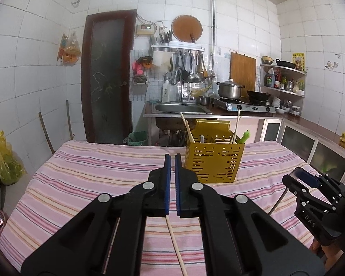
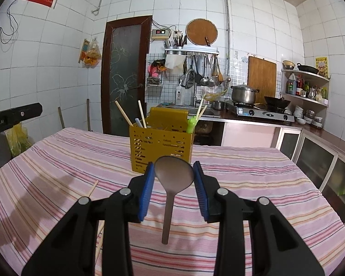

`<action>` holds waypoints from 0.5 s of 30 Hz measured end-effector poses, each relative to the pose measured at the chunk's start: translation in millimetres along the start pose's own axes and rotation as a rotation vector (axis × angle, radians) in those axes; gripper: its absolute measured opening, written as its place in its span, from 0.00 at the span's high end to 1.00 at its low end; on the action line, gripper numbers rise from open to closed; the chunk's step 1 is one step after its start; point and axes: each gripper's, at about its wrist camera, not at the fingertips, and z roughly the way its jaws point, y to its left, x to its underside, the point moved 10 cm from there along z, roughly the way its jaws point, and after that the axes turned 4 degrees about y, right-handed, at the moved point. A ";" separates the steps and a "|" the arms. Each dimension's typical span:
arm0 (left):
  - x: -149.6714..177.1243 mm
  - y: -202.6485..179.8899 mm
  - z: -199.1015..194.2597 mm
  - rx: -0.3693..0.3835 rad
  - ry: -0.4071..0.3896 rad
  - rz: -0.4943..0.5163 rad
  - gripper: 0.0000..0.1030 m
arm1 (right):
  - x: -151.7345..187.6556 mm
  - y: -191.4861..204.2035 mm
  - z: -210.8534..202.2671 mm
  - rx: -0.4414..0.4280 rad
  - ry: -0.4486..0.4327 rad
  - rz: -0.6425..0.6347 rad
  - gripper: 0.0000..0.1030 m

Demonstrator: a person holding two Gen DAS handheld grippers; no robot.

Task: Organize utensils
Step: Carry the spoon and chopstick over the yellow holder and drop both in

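one brown spoon (image 2: 173, 179) stands bowl-up, pinched by the right gripper (image 2: 174, 172); the left gripper (image 1: 172, 161), pressed together, pinches a chopstick (image 1: 176, 248); the yellow caddy (image 2: 162, 149) holds chopsticks.

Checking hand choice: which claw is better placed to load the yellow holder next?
Right. Its claw grips the brown spoon by the bowl, with the yellow holder straight ahead. The left claw is shut, with nothing visible between its tips.

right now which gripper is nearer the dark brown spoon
Right. The right gripper clamps the dark brown spoon between its fingers; the left gripper is off to its left, clear of it.
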 end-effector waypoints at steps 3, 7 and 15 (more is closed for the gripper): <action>0.1 6.8 5.2 0.008 0.014 -0.025 0.99 | 0.1 -0.9 1.8 0.005 0.013 -0.005 0.66; -2.4 15.0 9.3 0.007 0.017 -0.036 0.99 | -2.2 -2.7 2.3 0.010 0.017 -0.002 0.67; 18.7 23.3 55.9 -0.011 0.186 -0.058 0.88 | 2.1 -4.0 17.8 0.004 0.067 0.001 0.66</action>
